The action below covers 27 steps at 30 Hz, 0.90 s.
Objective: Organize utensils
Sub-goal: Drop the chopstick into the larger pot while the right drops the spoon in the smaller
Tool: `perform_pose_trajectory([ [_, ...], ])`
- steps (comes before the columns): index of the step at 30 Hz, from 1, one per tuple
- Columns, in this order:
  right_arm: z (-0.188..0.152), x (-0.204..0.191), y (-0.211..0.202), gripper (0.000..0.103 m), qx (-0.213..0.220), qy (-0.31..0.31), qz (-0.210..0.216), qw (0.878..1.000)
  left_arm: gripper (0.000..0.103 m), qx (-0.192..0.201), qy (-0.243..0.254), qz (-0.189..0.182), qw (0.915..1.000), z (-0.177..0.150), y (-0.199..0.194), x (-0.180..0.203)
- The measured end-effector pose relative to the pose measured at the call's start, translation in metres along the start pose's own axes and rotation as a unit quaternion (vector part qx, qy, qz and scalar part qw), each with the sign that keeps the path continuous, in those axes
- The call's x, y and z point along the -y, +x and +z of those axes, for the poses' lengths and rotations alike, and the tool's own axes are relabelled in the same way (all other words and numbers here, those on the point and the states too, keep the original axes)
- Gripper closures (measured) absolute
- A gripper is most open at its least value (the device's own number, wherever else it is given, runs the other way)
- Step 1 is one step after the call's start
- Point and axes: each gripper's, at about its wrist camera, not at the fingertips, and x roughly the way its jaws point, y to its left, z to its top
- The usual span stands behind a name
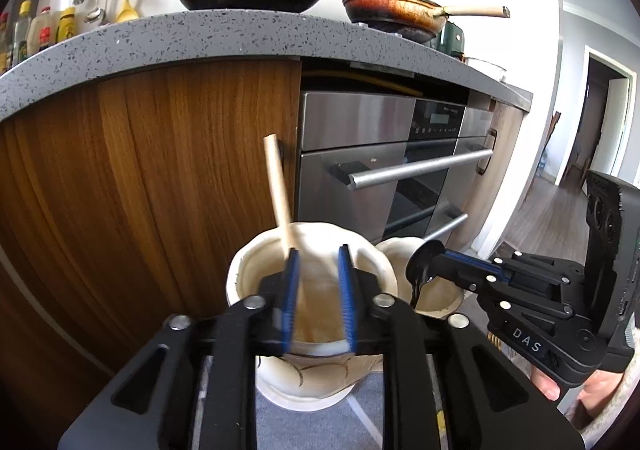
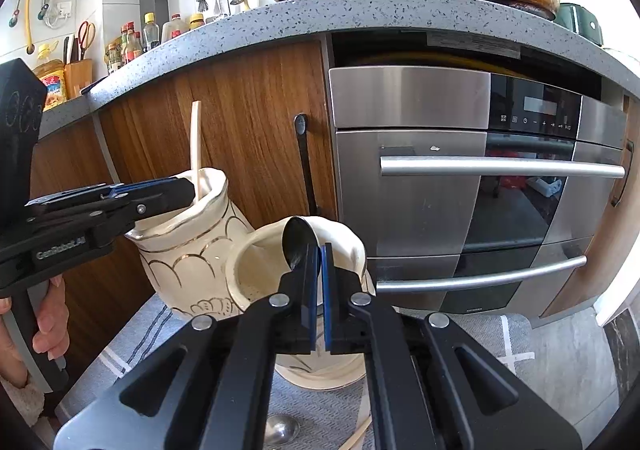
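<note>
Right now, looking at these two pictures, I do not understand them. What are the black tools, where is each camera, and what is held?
There is no robot arm: a person holds two hand tools with pinching jaws. Each picture comes from a camera on one tool, looking forward along its jaws. The left gripper hovers open over a cream jar in which a pale wooden stick stands. The right gripper is shut on a black spoon, bowl up, over a second jar. Both jars stand on a grey cloth before wooden cabinets.
</note>
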Motion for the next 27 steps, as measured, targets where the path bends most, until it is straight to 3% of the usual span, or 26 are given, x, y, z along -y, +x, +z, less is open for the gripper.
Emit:
perform_pose_trajectory([
  [4,0.003,0.003,-0.003,0.086,0.003,0.009,0.001,1.000,0.082,0.003,-0.001,0.000,1.0000,0.001,-0.004,0.000],
  [8,0.006,0.006,-0.009,0.084,0.009,0.014,-0.004,1.000,0.080,0.007,0.002,0.003,1.0000,0.001,-0.012,0.000],
  [12,0.007,0.009,-0.018,0.071,0.015,0.020,-0.009,1.000,0.079,0.009,0.007,0.005,0.9999,0.001,-0.020,0.001],
  [14,0.007,0.009,-0.024,0.067,0.016,0.018,-0.012,1.000,0.058,0.013,0.008,0.008,0.9998,0.001,-0.026,0.001],
  [16,0.005,0.009,-0.031,0.059,0.013,0.020,-0.016,1.000,0.046,0.021,0.010,0.012,0.9997,-0.001,-0.033,0.002],
  [18,0.003,0.010,-0.039,0.045,0.005,0.021,-0.019,1.000,0.040,0.023,0.013,0.019,0.9995,-0.003,-0.040,0.004],
  [20,0.001,0.011,-0.048,0.038,-0.002,0.022,-0.020,1.000,0.024,0.026,0.012,0.027,0.9992,-0.007,-0.048,0.005],
  [22,-0.001,0.013,-0.058,0.032,-0.006,0.026,-0.016,1.000,0.022,0.029,0.010,0.031,0.9990,-0.011,-0.055,0.005],
  [24,-0.004,0.018,-0.072,0.016,-0.009,0.032,-0.012,0.999,0.020,0.026,0.005,0.035,0.9990,-0.015,-0.063,0.004],
  [26,-0.008,0.026,-0.086,0.005,-0.009,0.042,-0.005,0.999,0.009,0.025,-0.001,0.043,0.9988,-0.022,-0.069,0.003],
  [27,-0.009,0.028,-0.091,0.005,-0.011,0.045,-0.005,0.999,0.009,0.026,-0.003,0.047,0.9985,-0.026,-0.072,0.003],
])
